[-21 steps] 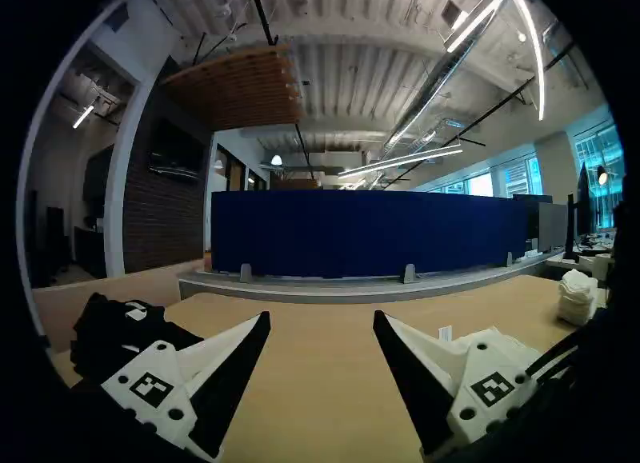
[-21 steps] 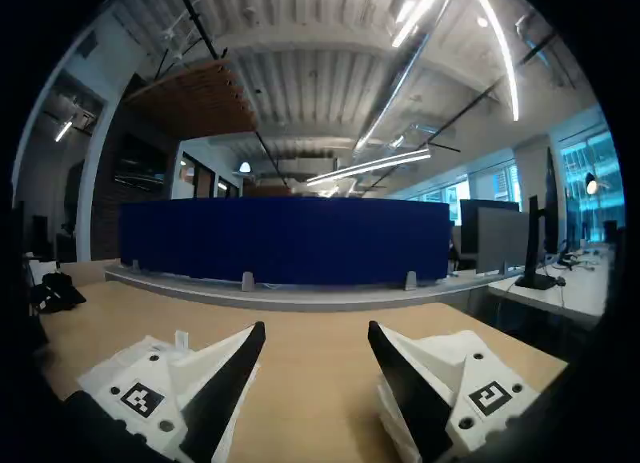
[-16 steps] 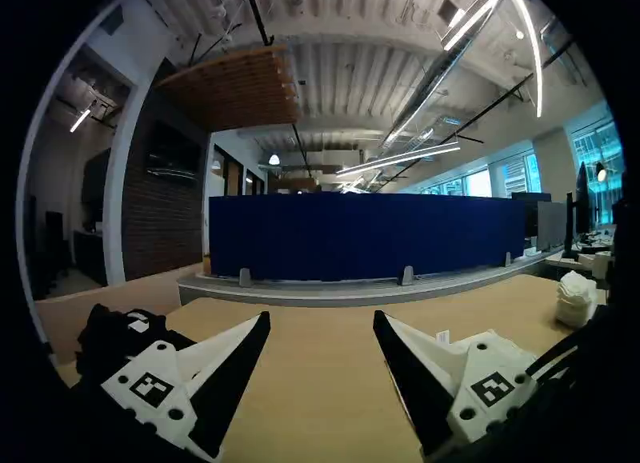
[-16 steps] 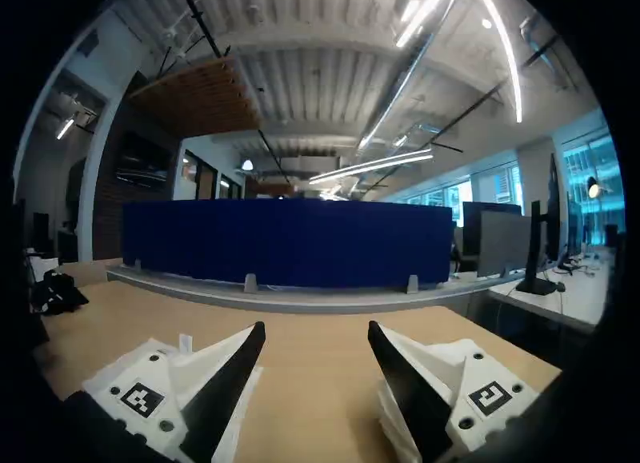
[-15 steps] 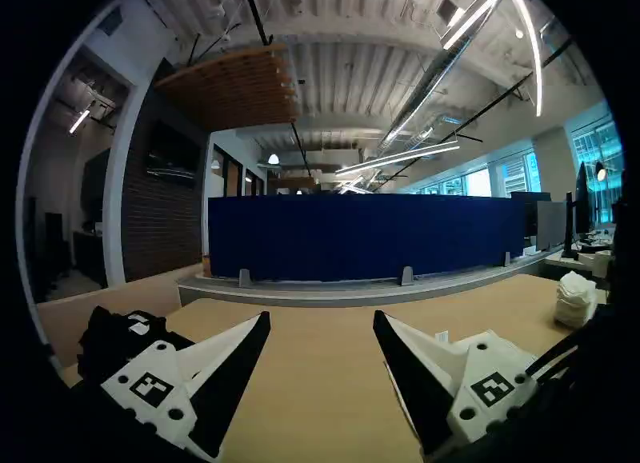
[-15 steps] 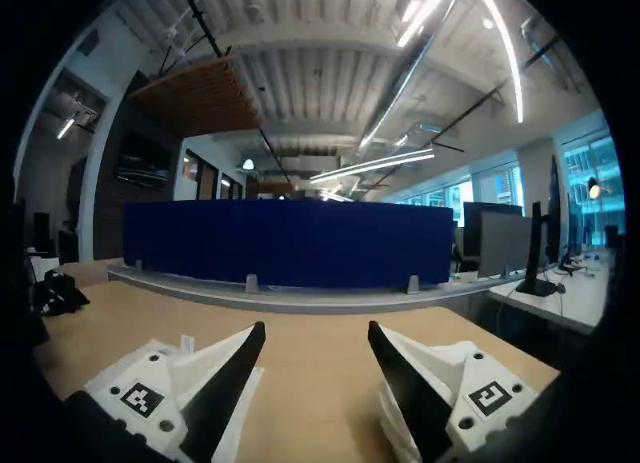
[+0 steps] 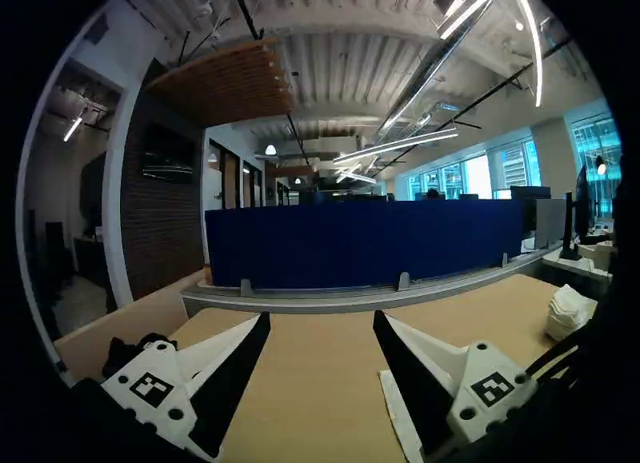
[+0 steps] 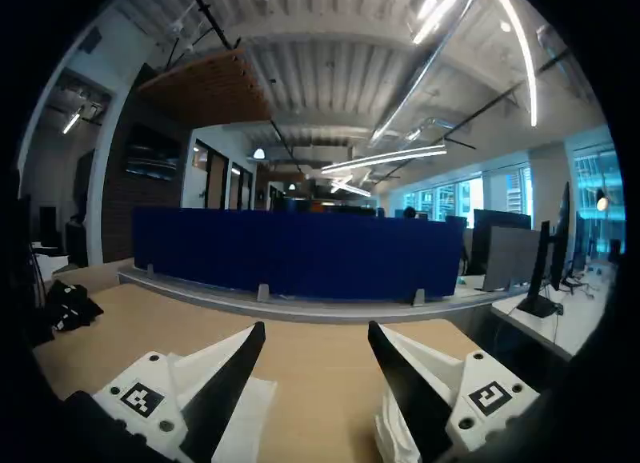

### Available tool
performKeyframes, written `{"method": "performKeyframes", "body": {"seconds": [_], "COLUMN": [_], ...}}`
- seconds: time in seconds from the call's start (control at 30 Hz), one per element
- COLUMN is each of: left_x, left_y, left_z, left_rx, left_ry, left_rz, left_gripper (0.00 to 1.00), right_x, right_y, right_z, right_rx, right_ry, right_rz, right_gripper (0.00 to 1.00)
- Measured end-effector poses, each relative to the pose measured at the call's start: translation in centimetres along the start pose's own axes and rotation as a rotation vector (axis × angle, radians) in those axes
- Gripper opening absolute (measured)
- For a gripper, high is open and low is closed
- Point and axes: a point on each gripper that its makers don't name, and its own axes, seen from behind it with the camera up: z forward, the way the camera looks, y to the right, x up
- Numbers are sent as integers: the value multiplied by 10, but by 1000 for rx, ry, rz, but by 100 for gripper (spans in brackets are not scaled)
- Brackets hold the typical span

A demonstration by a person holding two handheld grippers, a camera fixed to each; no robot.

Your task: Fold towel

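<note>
fingers (image 7: 232, 367) of the left gripper (image 7: 320, 359) reach forward, level and low over the wooden table (image 7: 320, 399), aimed at the blue divider (image 7: 360, 243). its jaws stand wide apart with nothing between them. the white towel (image 7: 392, 407) lies flat on the table, its edge showing beside the right-hand finger. a stack of white cloths (image 7: 568, 311) sits far right, and a black bundle (image 7: 128, 351) sits behind the left-hand finger.

in the right gripper view, the right gripper (image 8: 316, 367) is also held level, pointing across the table (image 8: 320, 383) at the divider (image 8: 296, 255), jaws wide and empty. the towel (image 8: 252, 415) lies under its left-hand finger. white folded cloth (image 8: 388, 431) shows under the other. the black bundle (image 8: 72, 307) lies well off to the left.
</note>
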Motion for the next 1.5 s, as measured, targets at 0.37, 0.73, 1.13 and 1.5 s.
{"method": "performKeyframes", "body": {"seconds": [0.37, 0.73, 1.13, 1.5], "left_x": [13, -10, -65, -132], "left_y": [4, 16, 54, 76], "left_z": [2, -6, -33, -50], "left_rx": [-57, -166, -393, -488], "left_ry": [-73, -194, -403, -538], "left_rz": [83, 160, 263, 301], "left_gripper": [96, 96, 96, 96], "right_x": [19, -7, -65, -134], "right_y": [-10, -36, -67, -90], "right_z": [2, -10, -40, -53], "right_rx": [62, 214, 433, 543], "right_ry": [-67, -225, -439, -571], "right_rz": [-37, -124, -268, -301], "right_gripper": [100, 100, 100, 100]}}
